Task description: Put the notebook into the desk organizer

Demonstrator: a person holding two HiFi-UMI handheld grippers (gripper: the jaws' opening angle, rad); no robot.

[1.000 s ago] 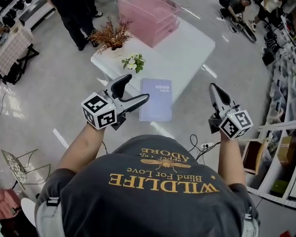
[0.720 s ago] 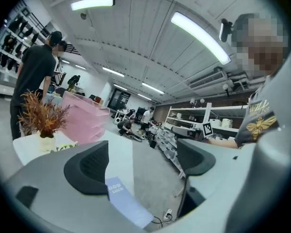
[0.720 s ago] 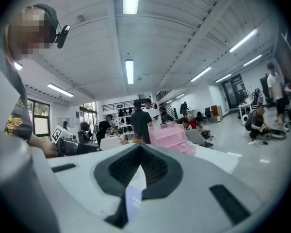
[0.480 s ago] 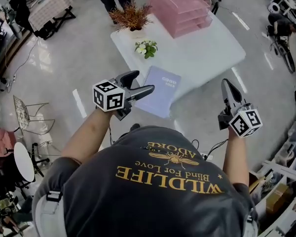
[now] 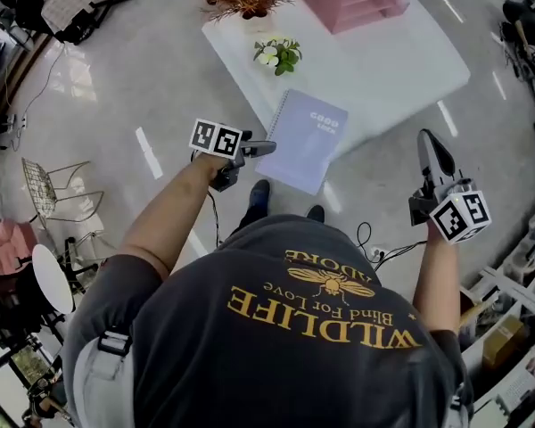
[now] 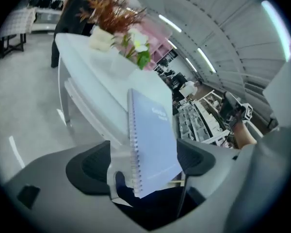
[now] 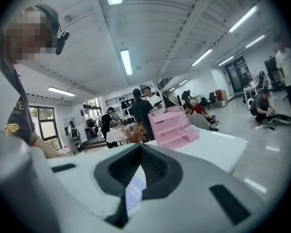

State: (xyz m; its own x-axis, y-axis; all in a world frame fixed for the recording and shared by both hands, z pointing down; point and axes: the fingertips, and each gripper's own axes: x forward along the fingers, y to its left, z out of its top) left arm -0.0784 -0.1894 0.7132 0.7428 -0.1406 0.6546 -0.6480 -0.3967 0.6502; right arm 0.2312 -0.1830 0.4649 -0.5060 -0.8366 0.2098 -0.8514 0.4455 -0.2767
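White table (image 5: 383, 69) edge, notebook (image 5: 310, 141) just before left gripper (image 5: 266, 149), jaws parted

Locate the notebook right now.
Head view, centre: the notebook lies flat at the near edge of the white table, just nearer than the small flower sprig; its spiral-side corner sits between the open jaws of the left gripper.

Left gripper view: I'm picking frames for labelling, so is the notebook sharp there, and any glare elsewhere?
Left gripper view: notebook fairly sharp, strong fisheye bend, dark corners. Head view: light streaks glare on the floor. Right gripper view: ceiling lights bright, near right tool soft.
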